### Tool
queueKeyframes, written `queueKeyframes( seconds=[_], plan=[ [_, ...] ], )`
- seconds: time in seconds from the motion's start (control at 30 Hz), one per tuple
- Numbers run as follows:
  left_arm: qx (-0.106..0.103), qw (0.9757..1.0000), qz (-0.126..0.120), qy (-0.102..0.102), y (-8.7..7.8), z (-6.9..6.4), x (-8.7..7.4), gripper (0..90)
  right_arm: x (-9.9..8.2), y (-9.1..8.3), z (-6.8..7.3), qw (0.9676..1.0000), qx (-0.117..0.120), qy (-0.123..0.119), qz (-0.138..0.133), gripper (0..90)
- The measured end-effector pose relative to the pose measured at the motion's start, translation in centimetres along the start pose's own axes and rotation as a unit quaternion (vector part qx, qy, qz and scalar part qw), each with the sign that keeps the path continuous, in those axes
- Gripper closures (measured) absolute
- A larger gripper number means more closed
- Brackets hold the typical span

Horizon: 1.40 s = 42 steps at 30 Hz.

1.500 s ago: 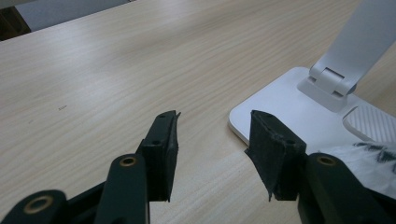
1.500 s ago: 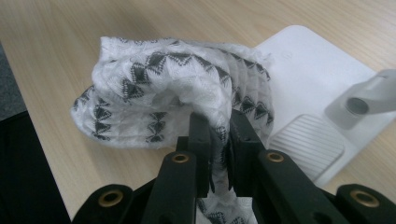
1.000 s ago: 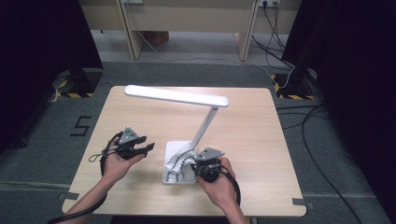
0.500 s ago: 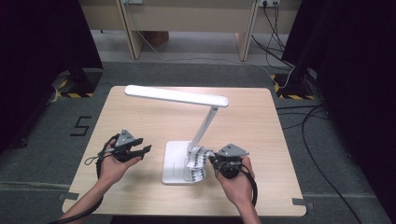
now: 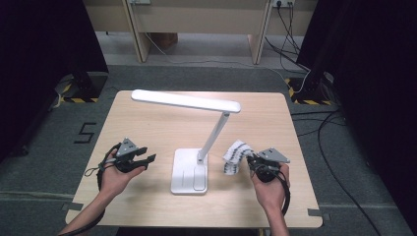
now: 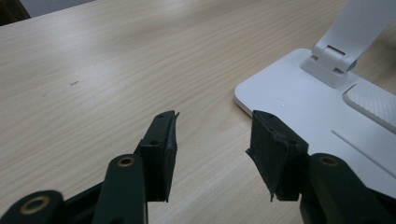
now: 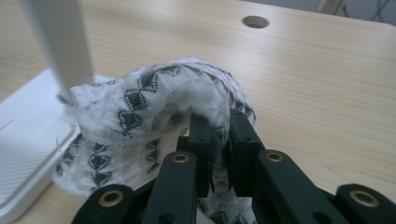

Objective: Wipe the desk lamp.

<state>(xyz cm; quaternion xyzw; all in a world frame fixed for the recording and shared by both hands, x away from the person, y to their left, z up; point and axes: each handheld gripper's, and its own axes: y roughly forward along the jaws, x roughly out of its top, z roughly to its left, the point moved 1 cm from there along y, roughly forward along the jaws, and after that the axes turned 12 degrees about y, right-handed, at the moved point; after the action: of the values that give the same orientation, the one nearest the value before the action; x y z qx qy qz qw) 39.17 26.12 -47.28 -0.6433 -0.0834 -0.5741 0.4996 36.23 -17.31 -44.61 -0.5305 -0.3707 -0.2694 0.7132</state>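
The right gripper, clamped on the patterned cloth at the lamp base's three o'clock, seems mid-wipe and next needs a pass across that base, while the left gripper waits open at nine o'clock.

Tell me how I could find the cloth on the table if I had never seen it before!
Look at the wooden table and find the white desk lamp in its middle. Just to the right of the lamp's base, the right gripper pinches a crumpled cloth. It is the one soft thing there, white with small black triangle patterns.
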Motion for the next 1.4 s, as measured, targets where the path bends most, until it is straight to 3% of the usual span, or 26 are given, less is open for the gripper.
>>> queueKeyframes(
  seconds=[0.13, 0.33, 0.6, 0.97, 1.1, 1.27, 1.4],
  plan=[
    [-0.001, 1.0, -0.003, -0.008, -0.2, 0.2, -0.3, 50.3, -0.4, 0.4, -1.4, 0.9993, -0.03, 0.009, -0.018, 82.3],
    [0.006, 1.0, -0.005, -0.005, -0.5, 0.4, -0.8, 50.4, -1.6, 1.2, -3.4, 0.9966, -0.069, 0.033, -0.03, 81.9],
    [0.022, 0.9997, -0.006, -0.003, -0.9, 0.6, -2.0, 49.8, -3.1, 2.2, -5.2, 0.9943, -0.093, 0.046, -0.026, 79.5],
    [0.033, 0.9993, 0.0, -0.016, -0.6, 0.9, -4.1, 49.5, -4.1, 3.4, -5.3, 0.995, -0.094, 0.034, -0.007, 73.5],
    [0.036, 0.9991, -0.001, -0.022, -0.6, 1.1, -4.6, 49.4, -4.2, 3.6, -5.3, 0.9951, -0.092, 0.036, -0.001, 66.5],
    [0.034, 0.9991, 0.002, -0.026, -0.5, 1.1, -5.1, 49.1, -4.1, 3.6, -5.2, 0.9954, -0.088, 0.039, -0.003, 51.3],
    [0.035, 0.999, 0.0, -0.028, -0.5, 1.2, -5.1, 48.8, -4.1, 3.3, -4.9, 0.9957, -0.085, 0.036, -0.002, 45.4]
  ],
)
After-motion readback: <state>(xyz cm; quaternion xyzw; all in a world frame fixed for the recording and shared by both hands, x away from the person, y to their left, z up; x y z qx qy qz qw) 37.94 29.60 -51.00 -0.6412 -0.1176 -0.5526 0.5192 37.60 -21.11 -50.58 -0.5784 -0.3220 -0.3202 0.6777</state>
